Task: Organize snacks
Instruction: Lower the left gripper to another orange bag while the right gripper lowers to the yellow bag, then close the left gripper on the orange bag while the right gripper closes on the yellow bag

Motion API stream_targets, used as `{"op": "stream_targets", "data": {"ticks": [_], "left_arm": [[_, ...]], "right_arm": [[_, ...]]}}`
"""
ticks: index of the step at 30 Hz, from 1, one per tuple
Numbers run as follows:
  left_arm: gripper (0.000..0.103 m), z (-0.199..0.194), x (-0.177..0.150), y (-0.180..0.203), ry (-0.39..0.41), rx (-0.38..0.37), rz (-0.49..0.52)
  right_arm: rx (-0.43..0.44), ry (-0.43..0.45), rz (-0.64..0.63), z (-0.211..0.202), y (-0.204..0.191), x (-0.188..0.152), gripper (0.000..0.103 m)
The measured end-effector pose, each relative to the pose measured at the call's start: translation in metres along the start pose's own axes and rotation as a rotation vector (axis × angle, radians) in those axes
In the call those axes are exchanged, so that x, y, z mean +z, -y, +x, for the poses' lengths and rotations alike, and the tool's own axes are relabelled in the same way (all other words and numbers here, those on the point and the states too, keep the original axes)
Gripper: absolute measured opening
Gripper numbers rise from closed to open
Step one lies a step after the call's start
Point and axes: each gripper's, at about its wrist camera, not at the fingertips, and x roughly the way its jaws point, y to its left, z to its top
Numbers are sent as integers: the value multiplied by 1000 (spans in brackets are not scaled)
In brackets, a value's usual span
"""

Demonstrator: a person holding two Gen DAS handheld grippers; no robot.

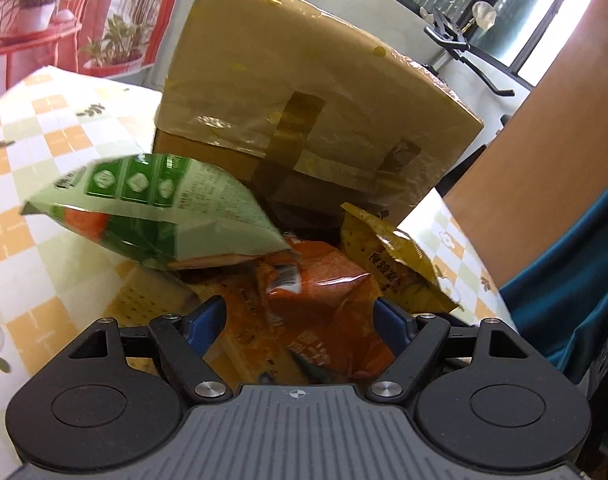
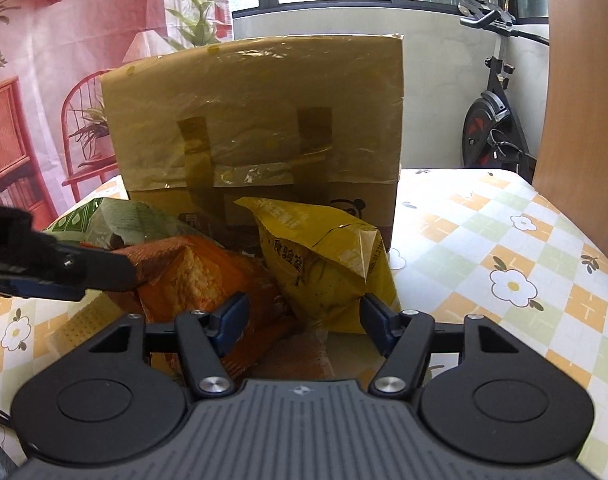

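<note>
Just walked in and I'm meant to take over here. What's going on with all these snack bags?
A person is sorting snacks with a handheld gripper in each hand. A green bag, an orange bag and a yellow bag lie heaped in front of a taped cardboard box on the checked tablecloth. The left gripper is open around the orange bag; the right gripper is open at the foot of the yellow bag. Neither grips anything yet.
</note>
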Motion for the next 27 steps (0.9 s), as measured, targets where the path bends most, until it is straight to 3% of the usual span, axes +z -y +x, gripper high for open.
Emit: {"op": "stream_targets", "data": {"ticks": [13, 18, 27], "left_arm": [[83, 32, 0, 14, -1, 1, -30], [71, 33, 0, 20, 6, 5, 36], [68, 26, -1, 16, 5, -6, 41]], "right_arm": [[21, -7, -4, 3, 4, -2, 65], [20, -14, 4, 6, 8, -3, 65], [-31, 10, -6, 13, 23, 7, 65]]}}
